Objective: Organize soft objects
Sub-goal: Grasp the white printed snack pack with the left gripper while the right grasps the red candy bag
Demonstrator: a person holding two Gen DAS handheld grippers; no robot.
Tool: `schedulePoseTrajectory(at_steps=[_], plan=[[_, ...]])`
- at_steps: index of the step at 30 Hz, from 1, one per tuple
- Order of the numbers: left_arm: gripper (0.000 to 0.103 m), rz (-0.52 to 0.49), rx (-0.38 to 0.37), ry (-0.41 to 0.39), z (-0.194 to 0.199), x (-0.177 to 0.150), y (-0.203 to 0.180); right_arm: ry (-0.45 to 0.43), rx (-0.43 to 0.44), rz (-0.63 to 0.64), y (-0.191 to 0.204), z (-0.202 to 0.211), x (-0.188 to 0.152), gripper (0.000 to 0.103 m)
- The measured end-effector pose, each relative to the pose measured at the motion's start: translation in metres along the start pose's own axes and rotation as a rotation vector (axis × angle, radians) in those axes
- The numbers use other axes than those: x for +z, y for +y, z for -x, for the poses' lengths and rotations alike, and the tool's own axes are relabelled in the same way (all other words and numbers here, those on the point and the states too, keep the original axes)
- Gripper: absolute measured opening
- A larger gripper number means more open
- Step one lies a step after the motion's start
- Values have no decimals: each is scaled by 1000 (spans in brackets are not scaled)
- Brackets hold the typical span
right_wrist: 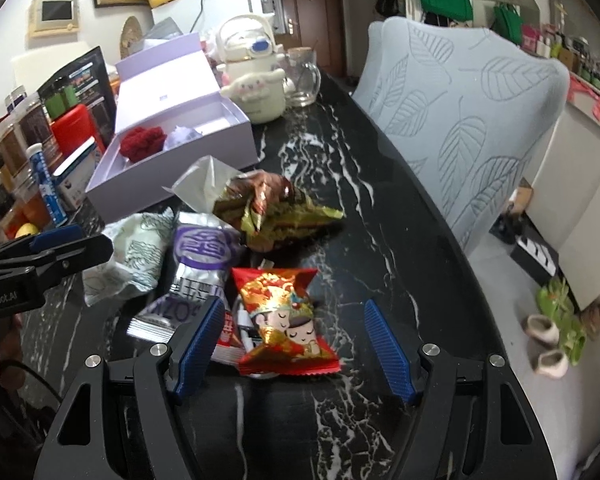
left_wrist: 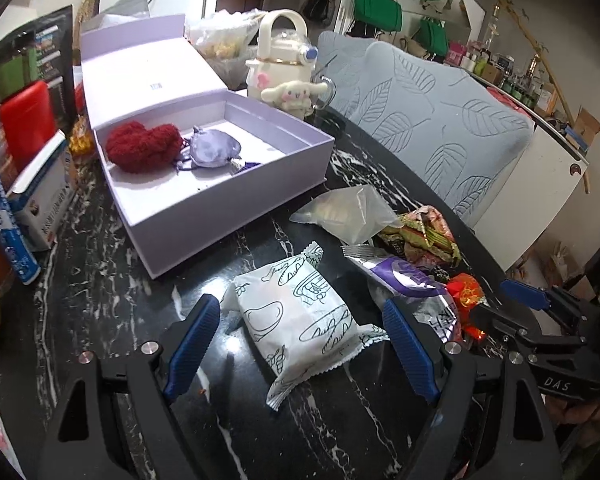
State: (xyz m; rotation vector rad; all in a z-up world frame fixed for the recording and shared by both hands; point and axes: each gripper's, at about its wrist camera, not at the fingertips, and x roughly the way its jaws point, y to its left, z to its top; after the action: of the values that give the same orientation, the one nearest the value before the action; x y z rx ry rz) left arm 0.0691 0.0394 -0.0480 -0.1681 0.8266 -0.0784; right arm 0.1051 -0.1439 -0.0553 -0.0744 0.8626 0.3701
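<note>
My left gripper (left_wrist: pixel 300 346) is open, its blue pads on either side of a white packet with green drawings (left_wrist: pixel 300 320) on the black marble table, not pressing it. The right gripper (right_wrist: pixel 294 348) is open around a red cartoon snack packet (right_wrist: pixel 288 320); neither pad presses it. A purple-and-silver packet (right_wrist: pixel 200 256), a green-brown wrapper (right_wrist: pixel 276 212) and a clear bag (right_wrist: pixel 204 180) lie just beyond. Farther back, the open lavender box (left_wrist: pixel 220 208) holds a red knitted heart (left_wrist: pixel 142 148) and a purple pouch (left_wrist: pixel 214 148). Each gripper also shows at the edge of the other's view.
A cream kettle with a plush dog (left_wrist: pixel 296 98) and a glass mug (right_wrist: pixel 302 76) stand behind the box. Jars, cartons and a red container (left_wrist: pixel 28 120) crowd the left side. A leaf-patterned chair back (left_wrist: pixel 440 128) stands along the table's right edge.
</note>
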Motion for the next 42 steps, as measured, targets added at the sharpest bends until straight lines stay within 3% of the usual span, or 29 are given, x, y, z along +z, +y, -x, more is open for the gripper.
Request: schedulePoseTrajectory(at_steps=[14,19,32,33,36,42], plan=[[84,27,0,77,-34,3,4,39,80,-47,-10,-25,-3,58],[84,46,-10,124,-47,1,6,39,113,-44,-9,-26,-4,36],[84,48,2,135,-56,3,4,18,113,-52,-13,-22,-3,34],[82,44,4,130,-56,3,4,15,115,-54,-13,-21,-2,34],[59,25,10,117,-52,1,2,11,113,-57,-13,-19,-2,34],[50,0,7,94,-44,-4,-2,-3,104,-53,-11,-14,-2,34]])
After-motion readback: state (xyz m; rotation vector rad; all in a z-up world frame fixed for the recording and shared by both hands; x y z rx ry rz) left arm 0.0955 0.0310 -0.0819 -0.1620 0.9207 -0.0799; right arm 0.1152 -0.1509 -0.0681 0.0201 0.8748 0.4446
